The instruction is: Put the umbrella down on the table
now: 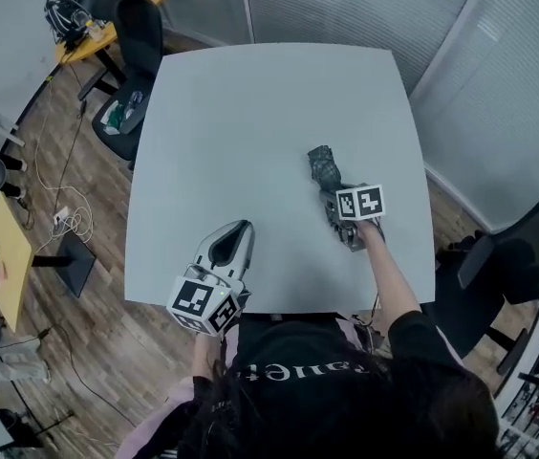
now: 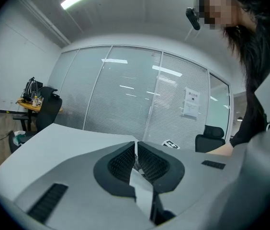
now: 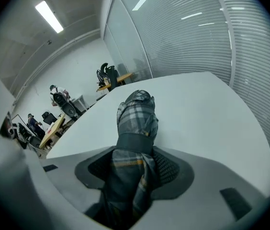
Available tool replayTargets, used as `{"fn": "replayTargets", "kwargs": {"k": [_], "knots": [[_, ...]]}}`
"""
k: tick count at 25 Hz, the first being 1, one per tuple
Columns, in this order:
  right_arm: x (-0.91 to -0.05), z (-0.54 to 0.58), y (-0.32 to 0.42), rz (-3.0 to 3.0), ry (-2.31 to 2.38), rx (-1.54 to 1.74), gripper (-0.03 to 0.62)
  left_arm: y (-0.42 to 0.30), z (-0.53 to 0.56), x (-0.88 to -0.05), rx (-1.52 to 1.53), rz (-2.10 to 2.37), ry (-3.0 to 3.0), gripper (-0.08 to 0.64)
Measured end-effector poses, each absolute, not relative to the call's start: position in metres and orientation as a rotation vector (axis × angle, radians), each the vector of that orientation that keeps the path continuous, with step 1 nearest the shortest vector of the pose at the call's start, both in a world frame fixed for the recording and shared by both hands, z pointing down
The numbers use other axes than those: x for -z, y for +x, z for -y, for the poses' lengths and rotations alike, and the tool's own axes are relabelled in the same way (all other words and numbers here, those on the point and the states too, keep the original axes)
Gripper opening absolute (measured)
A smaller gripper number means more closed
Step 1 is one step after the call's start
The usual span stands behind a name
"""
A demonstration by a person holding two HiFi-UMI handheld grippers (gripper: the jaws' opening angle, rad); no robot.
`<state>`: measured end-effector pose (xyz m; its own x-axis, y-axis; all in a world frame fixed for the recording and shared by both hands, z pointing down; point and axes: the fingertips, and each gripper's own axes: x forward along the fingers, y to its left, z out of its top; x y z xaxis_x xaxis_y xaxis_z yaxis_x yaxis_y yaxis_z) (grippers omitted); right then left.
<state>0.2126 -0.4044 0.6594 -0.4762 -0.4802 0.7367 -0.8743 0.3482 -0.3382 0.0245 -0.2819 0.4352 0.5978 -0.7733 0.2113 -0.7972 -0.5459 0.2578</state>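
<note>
A folded grey plaid umbrella (image 1: 323, 166) with a dark strap round it is over the right part of the white table (image 1: 250, 103). My right gripper (image 1: 338, 207) is shut on the umbrella, whose cloth fills the space between the pads (image 3: 171, 169). In the right gripper view the umbrella (image 3: 136, 114) sticks out past the jaws, its far end low over the tabletop; whether it touches I cannot tell. My left gripper (image 1: 239, 229) is at the table's near left edge. Its jaws (image 2: 136, 152) stand together with nothing between them.
Black office chairs (image 1: 128, 75) and a yellow round table (image 1: 117, 17) stand off the table's far left corner. Another black chair (image 1: 528, 256) is at the right. Glass walls with blinds (image 1: 365, 8) run behind. Cables (image 1: 69, 220) lie on the wooden floor at the left.
</note>
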Motion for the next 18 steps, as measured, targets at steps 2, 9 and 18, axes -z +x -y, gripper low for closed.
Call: {"fn": "replayTargets", "kwargs": {"k": [2, 9, 18], "knots": [[-0.671, 0.416, 0.213, 2.055, 1.144, -0.941, 0.230, 0.021, 0.282, -0.439, -0.115, 1.293, 2.487, 0.026], [-0.700, 0.451, 0.210, 1.985, 1.004, -0.760, 0.230, 0.018, 0.279, -0.443, -0.091, 1.319, 2.429, 0.026], [-0.719, 0.458, 0.202, 1.968, 0.897, -0.606, 0.239, 0.006, 0.275, -0.451, -0.121, 1.363, 2.379, 0.026]]}}
